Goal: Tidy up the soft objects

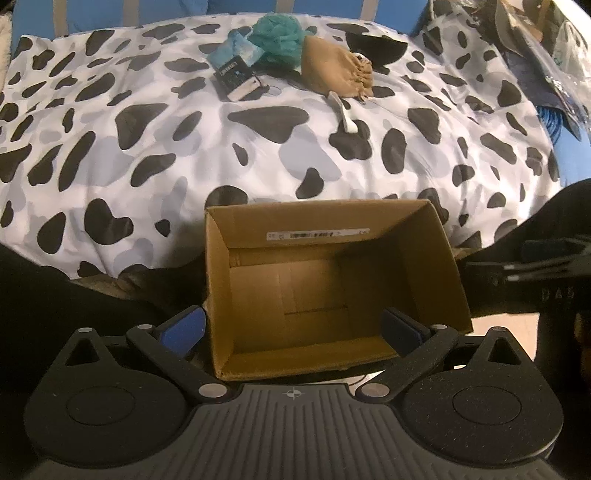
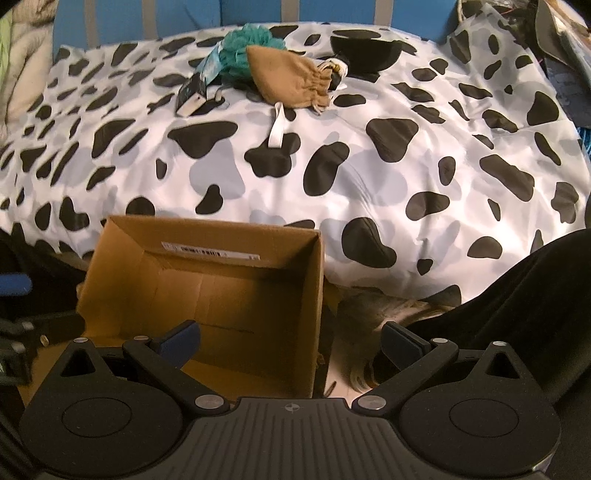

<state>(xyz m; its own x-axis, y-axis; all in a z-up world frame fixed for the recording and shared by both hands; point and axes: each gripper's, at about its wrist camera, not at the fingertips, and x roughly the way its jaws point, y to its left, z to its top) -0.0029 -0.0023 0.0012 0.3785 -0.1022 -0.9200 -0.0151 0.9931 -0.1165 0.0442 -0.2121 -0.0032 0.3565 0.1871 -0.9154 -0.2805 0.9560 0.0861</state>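
Nearest the lens in the left wrist view, the left gripper (image 1: 291, 328) fills the bottom of the frame with its jaws wide and holding nothing; the right gripper (image 2: 290, 338) shows likewise in its own view, jaws wide and empty. Just beyond both sits an open brown cardboard box (image 1: 458, 288), bare inside apart from a white barcode label (image 1: 317, 234) on its far inner wall; it lies at lower centre of the left view and lower left of the right view. Behind the box spreads a bed under a white duvet with black and grey cow-like blotches (image 1: 147, 155). Near the top centre of both frames, well apart from the box, the soft things lie bunched: a teal mesh bath pouf (image 1: 277, 35), a tan drawstring fabric pouch (image 1: 332, 68) touching it on its right, a pale blue and black packaged item (image 1: 234, 68) on its left, and a white strap (image 1: 343, 114) trailing toward the camera. A black bowl-shaped thing (image 1: 376, 48) sits just behind the pouch; what it is I cannot tell. With the box empty, the sorting looks not yet begun. The next move likely calls for a long reach across the duvet, closing on the pouch or pouf. Both look limp and squashy, so a grip should gather enough bulk not to slip.
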